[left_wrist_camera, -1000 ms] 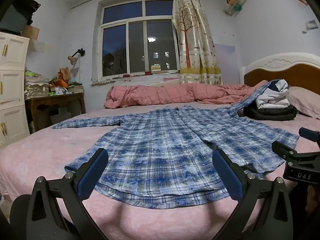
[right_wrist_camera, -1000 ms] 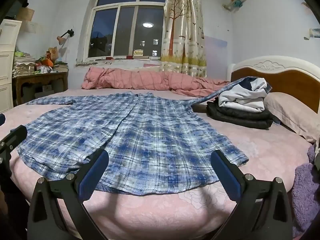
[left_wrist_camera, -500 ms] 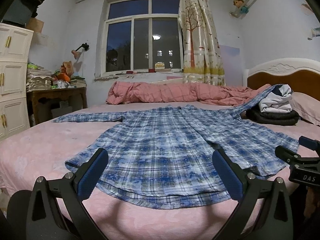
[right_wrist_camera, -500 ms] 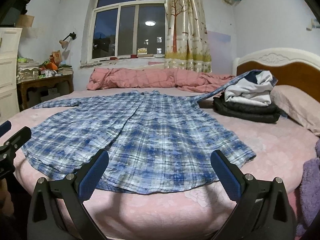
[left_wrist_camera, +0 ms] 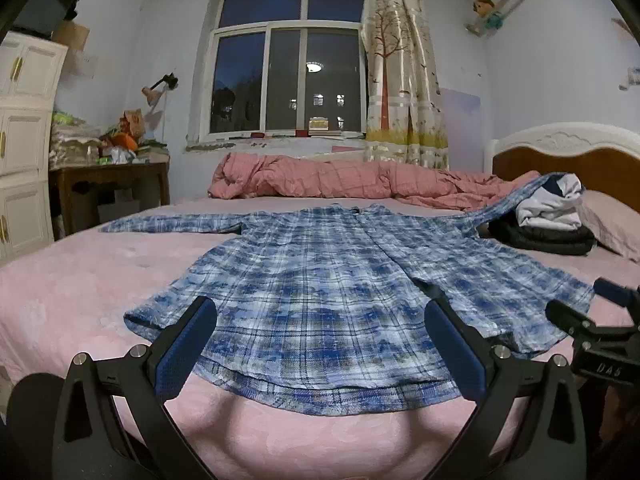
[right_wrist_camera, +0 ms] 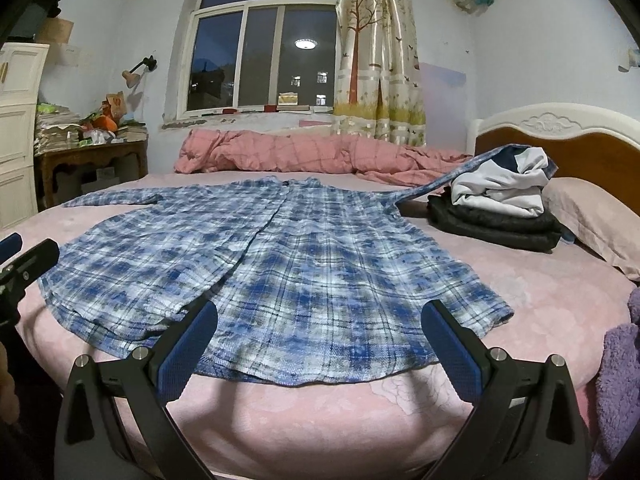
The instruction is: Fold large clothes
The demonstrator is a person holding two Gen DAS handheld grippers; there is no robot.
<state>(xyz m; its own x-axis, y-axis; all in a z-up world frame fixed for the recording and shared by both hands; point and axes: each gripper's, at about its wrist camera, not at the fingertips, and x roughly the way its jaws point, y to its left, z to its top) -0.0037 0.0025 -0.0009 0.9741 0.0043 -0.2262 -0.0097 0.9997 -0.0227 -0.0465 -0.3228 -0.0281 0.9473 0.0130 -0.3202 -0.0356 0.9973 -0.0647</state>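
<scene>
A large blue plaid shirt (left_wrist_camera: pixel 320 280) (right_wrist_camera: pixel 280 264) lies spread flat on the pink bed (left_wrist_camera: pixel 80 280), hem toward me, collar toward the window. Its left sleeve stretches out flat; its right sleeve (right_wrist_camera: pixel 432 188) drapes up onto a pile of folded clothes (right_wrist_camera: pixel 500 208). My left gripper (left_wrist_camera: pixel 320 344) is open, hovering just short of the hem at the bed's near edge. My right gripper (right_wrist_camera: pixel 320 344) is open too, over the hem's right half. Nothing sits between either pair of blue pads. The right gripper's tips also show at the far right of the left wrist view (left_wrist_camera: pixel 592 316).
A rumpled pink quilt (left_wrist_camera: pixel 340 180) lies along the far side under the window. A pillow (right_wrist_camera: pixel 592 220) rests by the wooden headboard (right_wrist_camera: pixel 560 148). A cluttered wooden side table (left_wrist_camera: pixel 108 176) and white cabinet (left_wrist_camera: pixel 24 140) stand at left. Purple fleece (right_wrist_camera: pixel 616 380) sits at right.
Both grippers have dipped and edged slightly closer to the bed's near edge; the shirt looks a little larger and has not been touched.
</scene>
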